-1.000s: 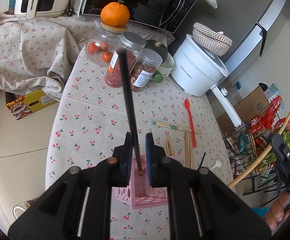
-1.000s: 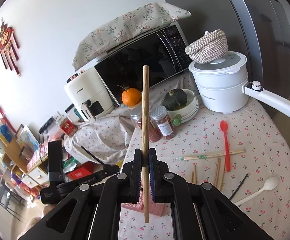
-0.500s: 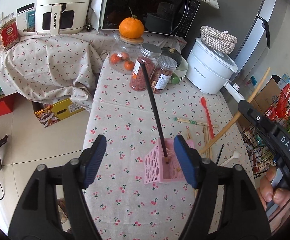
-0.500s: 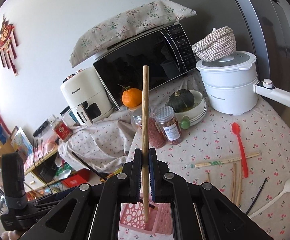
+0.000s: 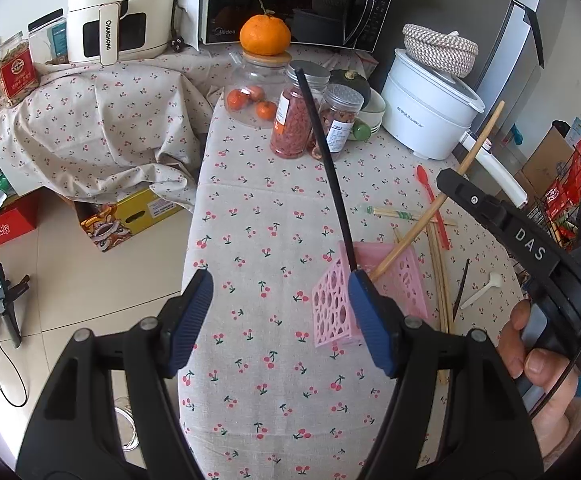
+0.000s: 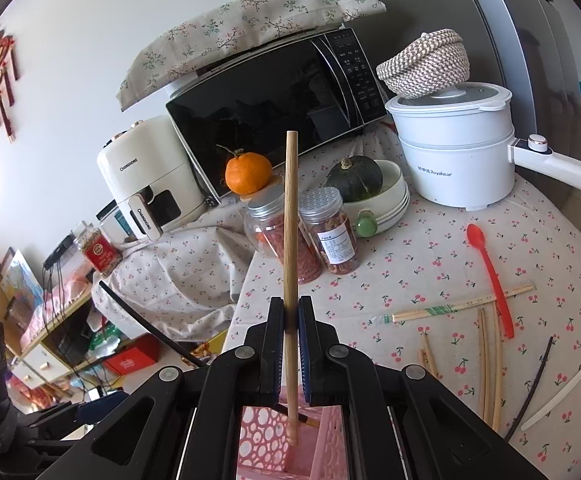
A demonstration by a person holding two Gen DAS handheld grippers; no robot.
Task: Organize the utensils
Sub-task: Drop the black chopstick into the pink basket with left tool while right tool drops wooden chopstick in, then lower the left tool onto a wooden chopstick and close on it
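A pink perforated holder (image 5: 370, 296) stands on the cherry-print table (image 5: 258, 240). A black chopstick (image 5: 326, 168) leans inside it. My left gripper (image 5: 280, 316) is open and empty, just in front of the holder. My right gripper (image 6: 289, 332) is shut on a wooden chopstick (image 6: 290, 264), whose lower tip is inside the holder (image 6: 274, 444). The right gripper and its chopstick also show in the left wrist view (image 5: 430, 216). Loose wooden chopsticks (image 6: 462, 306), a red spoon (image 6: 490, 276), a white spoon (image 6: 570, 380) and a black chopstick (image 6: 532, 388) lie on the table to the right.
Two jars (image 6: 330, 236), a jar with an orange on top (image 5: 264, 36), a bowl with a squash (image 6: 356, 180) and a white cooker (image 6: 454, 144) stand at the back. A microwave (image 6: 274, 100) and an air fryer (image 5: 118, 12) stand behind. The table's left edge drops to the floor.
My left gripper opened, let go of the black chopstick in the holder and pulled back. My right gripper lowered the wooden chopstick's tip into the holder.
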